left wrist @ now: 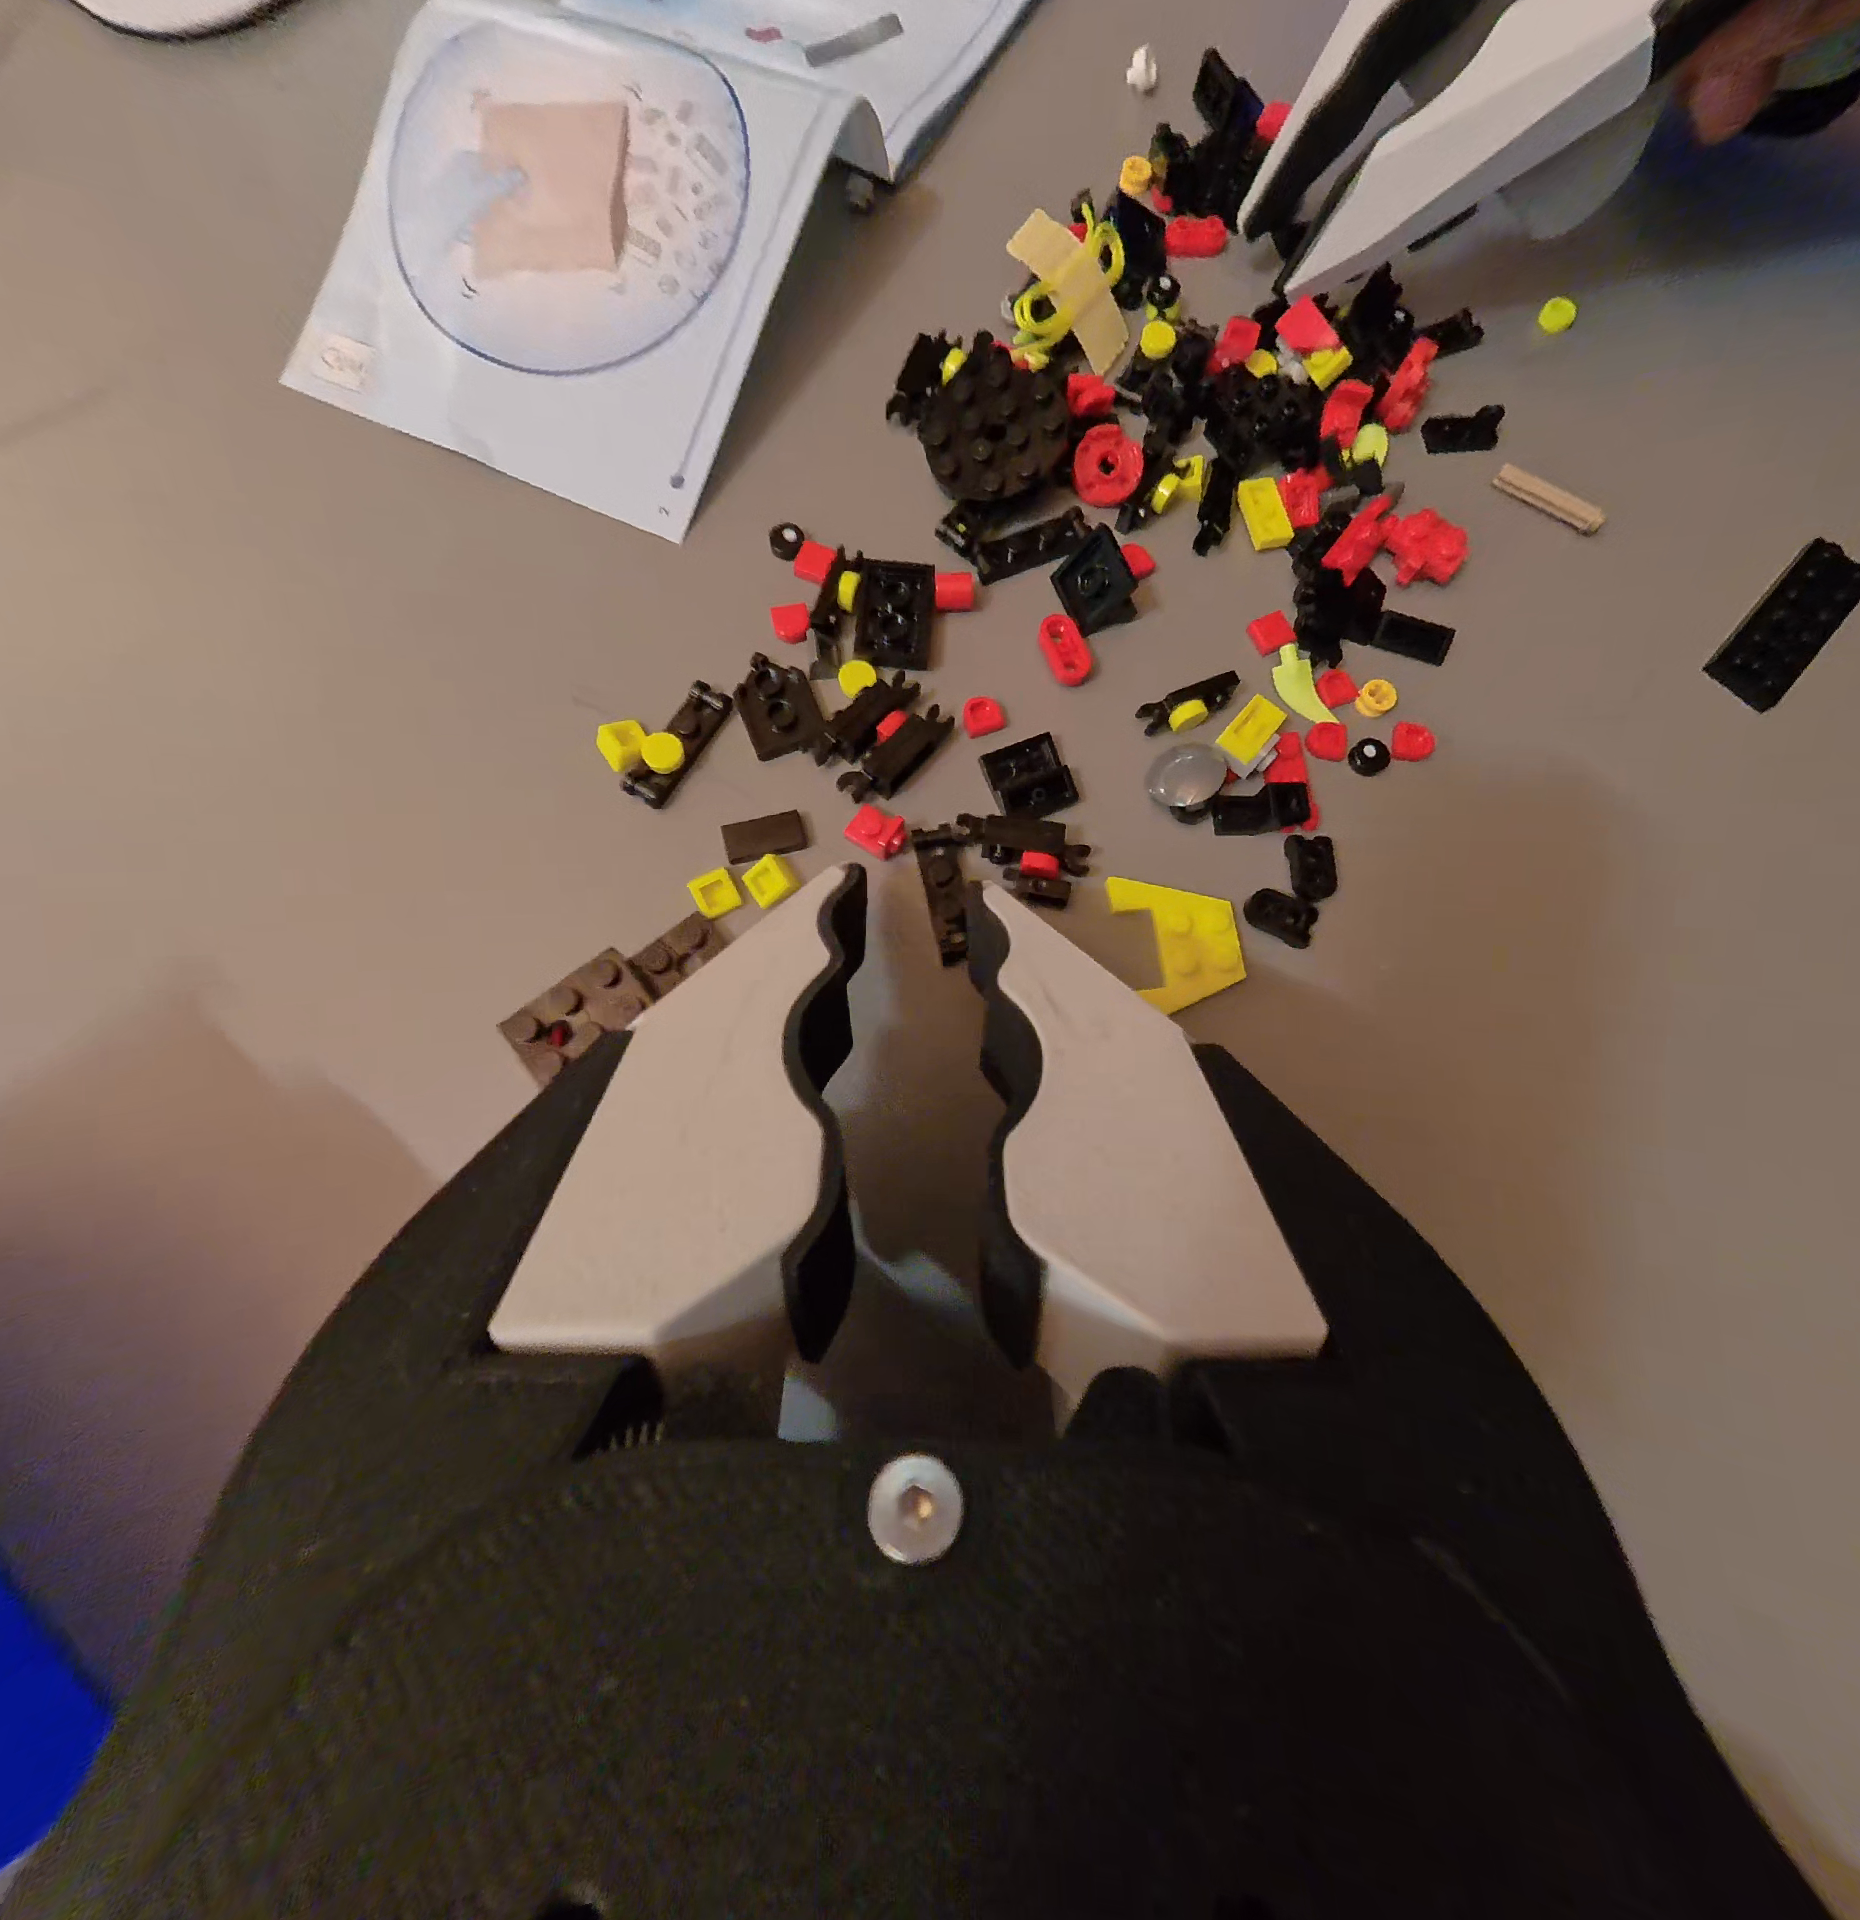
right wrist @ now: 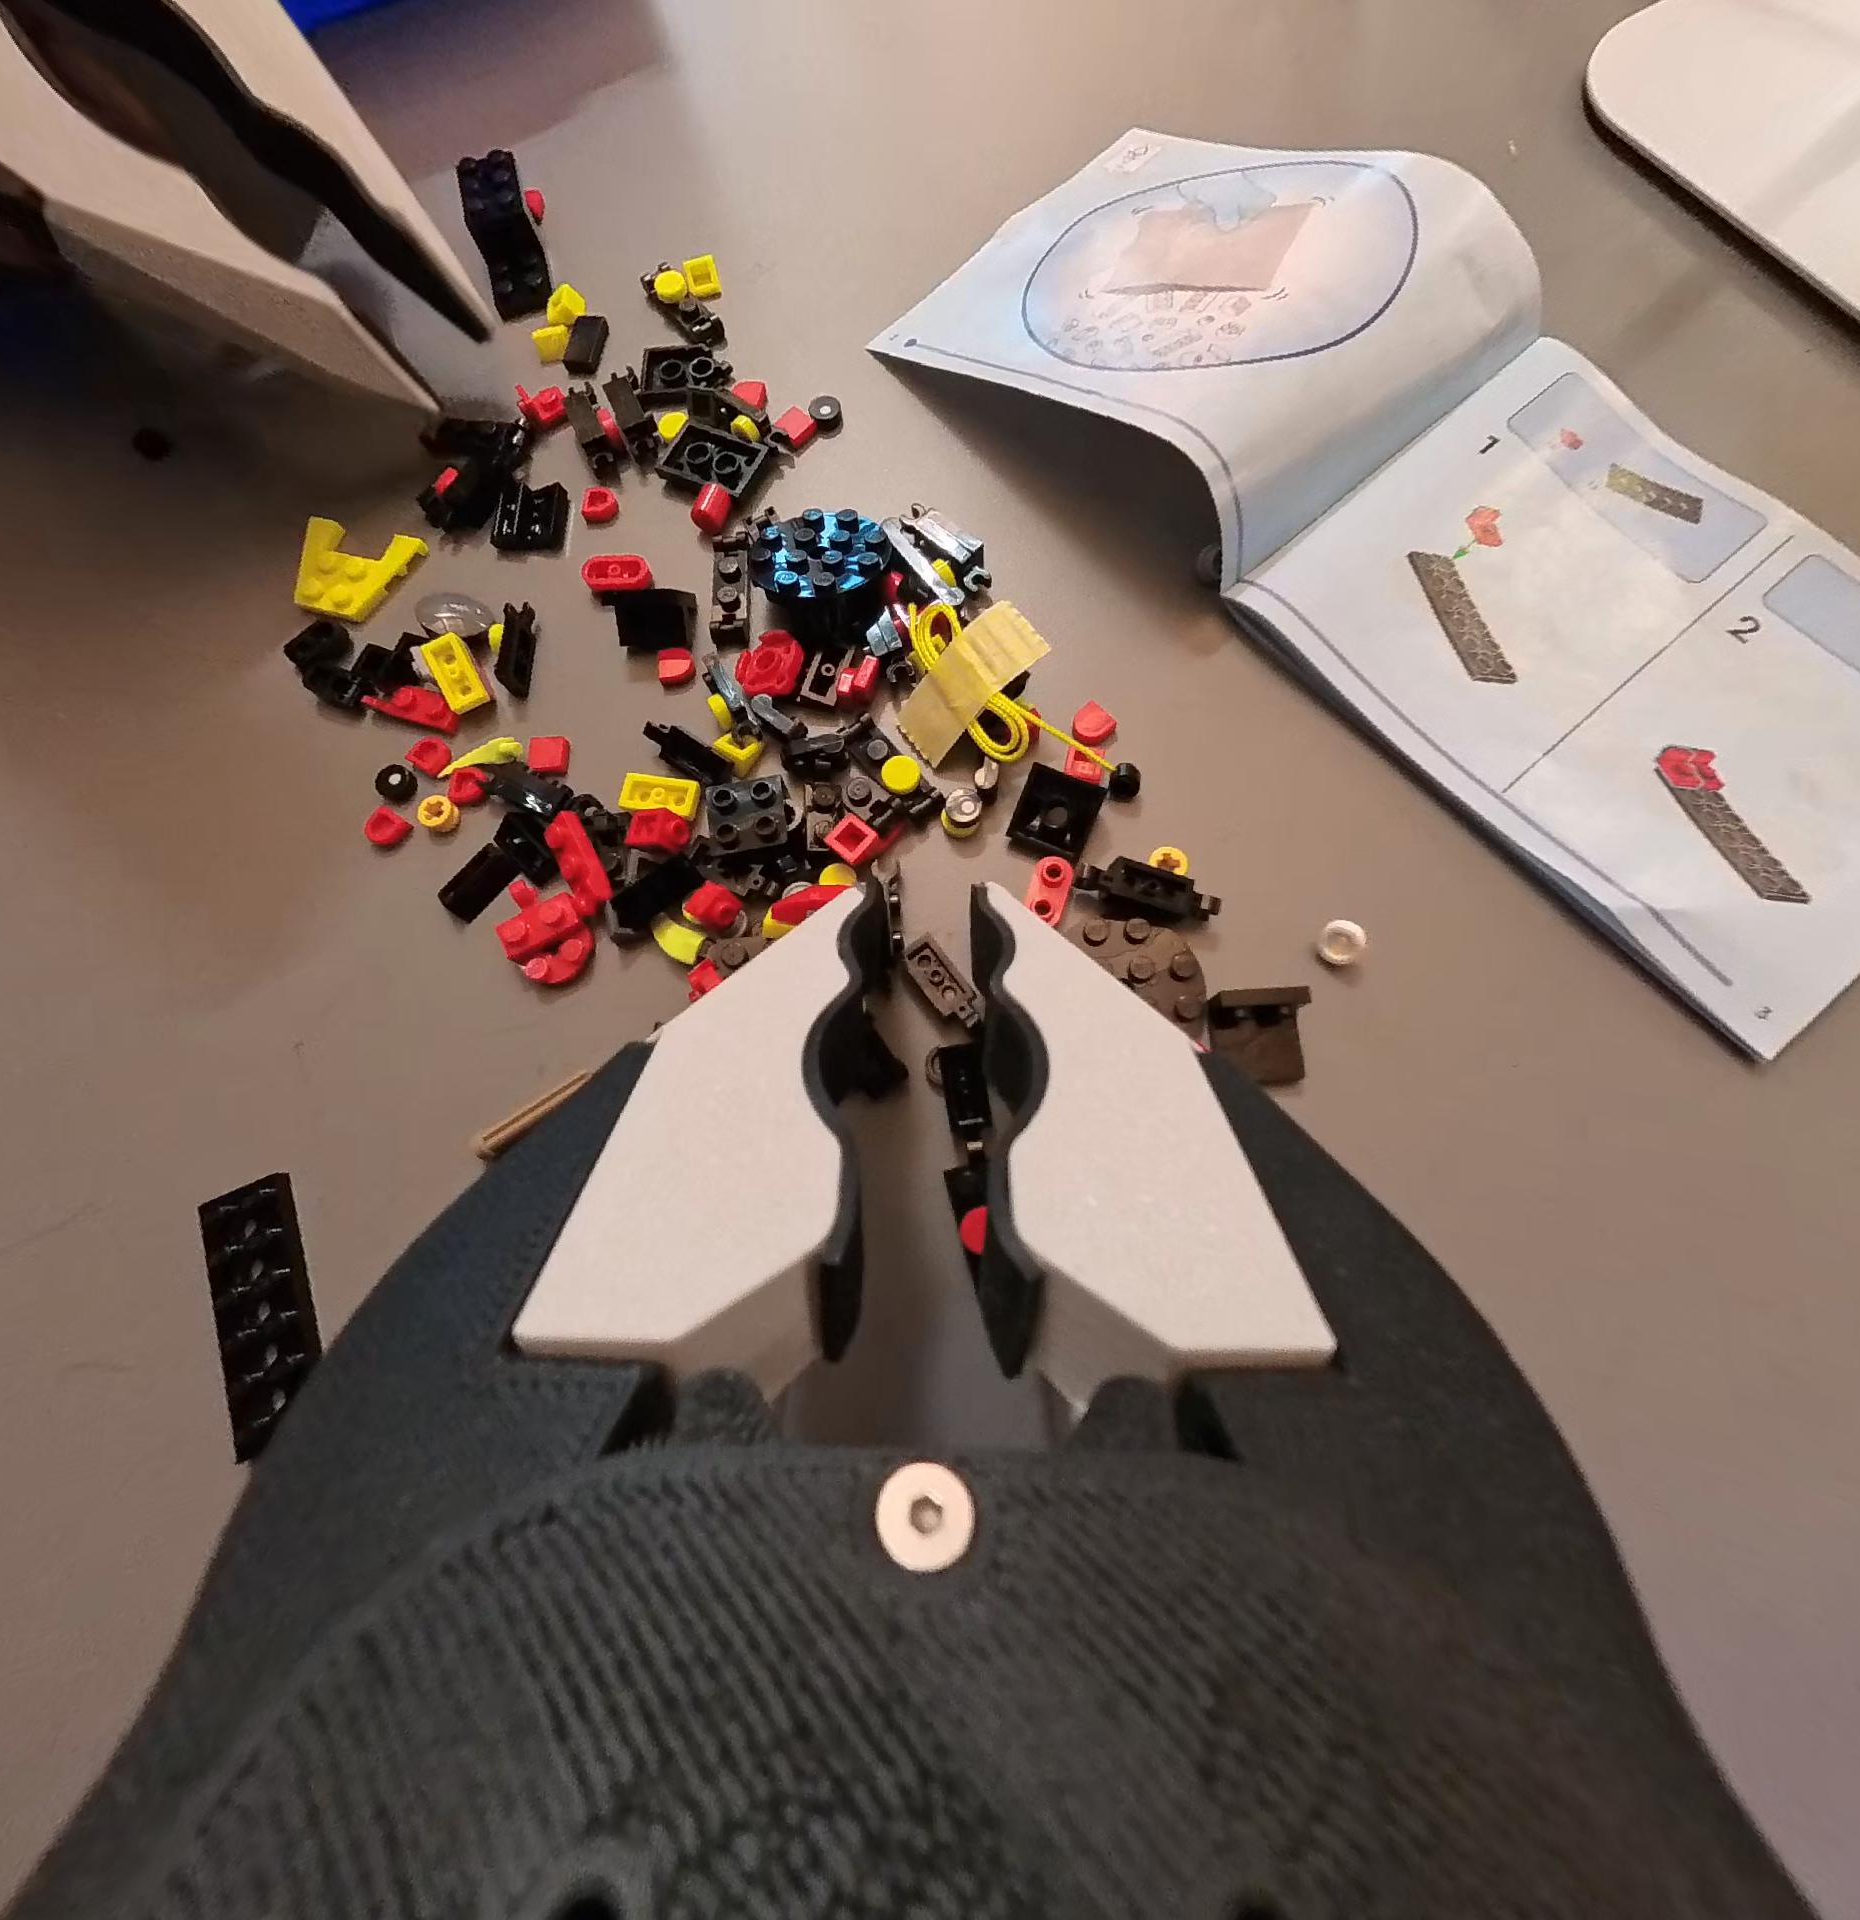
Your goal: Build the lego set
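A pile of small black, red and yellow lego pieces lies spread on the grey table; it also shows in the right wrist view. My left gripper is open at the pile's near edge, with a small black plate lying between its tips. My right gripper is open at the opposite edge, over a small black piece. A black round plate sits mid-pile. A long black plate lies apart. Each gripper shows in the other's view: the right, the left.
An open instruction booklet lies beside the pile and also shows in the left wrist view. A white flat object is at the far corner. A yellow wedge plate, dark brown plates and a tan bar lie at the edges. My hands' fingertips stand some 15 cm from each other. The tan bar lies around 8 cm away from my right fingertips.
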Available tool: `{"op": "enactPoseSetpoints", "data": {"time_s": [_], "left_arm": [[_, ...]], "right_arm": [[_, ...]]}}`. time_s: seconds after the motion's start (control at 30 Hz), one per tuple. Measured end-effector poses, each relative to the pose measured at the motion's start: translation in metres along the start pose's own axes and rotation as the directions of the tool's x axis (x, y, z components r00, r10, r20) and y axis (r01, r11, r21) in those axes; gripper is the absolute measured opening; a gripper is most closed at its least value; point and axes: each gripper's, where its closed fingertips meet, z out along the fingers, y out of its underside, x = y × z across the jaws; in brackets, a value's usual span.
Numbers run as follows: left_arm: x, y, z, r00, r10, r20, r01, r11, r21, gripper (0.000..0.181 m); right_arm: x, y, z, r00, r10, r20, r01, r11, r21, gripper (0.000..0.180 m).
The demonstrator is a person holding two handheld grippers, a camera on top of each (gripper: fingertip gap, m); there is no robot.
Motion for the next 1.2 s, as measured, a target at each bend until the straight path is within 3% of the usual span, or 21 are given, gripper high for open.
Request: {"op": "enactPoseSetpoints", "data": {"time_s": [0.17,0.23,0.4,0.5,0.77,1.2], "left_arm": [[-0.020,-0.017,-0.016,0.995,-0.085,0.043,0.079,0.989,0.121,0.022],[-0.035,-0.023,-0.021,0.985,-0.122,0.124,0.102,0.982,0.159,0.030],[-0.067,0.000,-0.019,0.930,-0.140,0.340,0.132,0.990,0.046,0.039],[-0.066,0.013,-0.012,0.931,-0.155,0.330,0.169,0.985,-0.016,0.040],[-0.062,0.010,-0.012,0.942,-0.161,0.295,0.170,0.985,-0.004,0.023],[-0.058,-0.001,-0.014,0.950,-0.168,0.264,0.158,0.986,0.059,0.022]], "right_arm": [[-0.001,-0.001,0.000,1.000,-0.001,0.003,0.001,1.000,0.004,0.015],[-0.001,0.000,0.000,1.000,0.000,0.005,0.000,1.000,0.003,0.015],[-0.002,0.000,0.001,1.000,0.000,0.007,0.000,1.000,0.002,0.015],[-0.002,0.000,0.001,1.000,-0.001,0.006,0.001,1.000,0.000,0.015],[-0.001,0.000,0.001,1.000,-0.001,0.005,0.001,1.000,0.001,0.015],[-0.005,-0.007,-0.002,1.000,-0.007,0.003,0.007,0.999,0.032,0.014]]}}
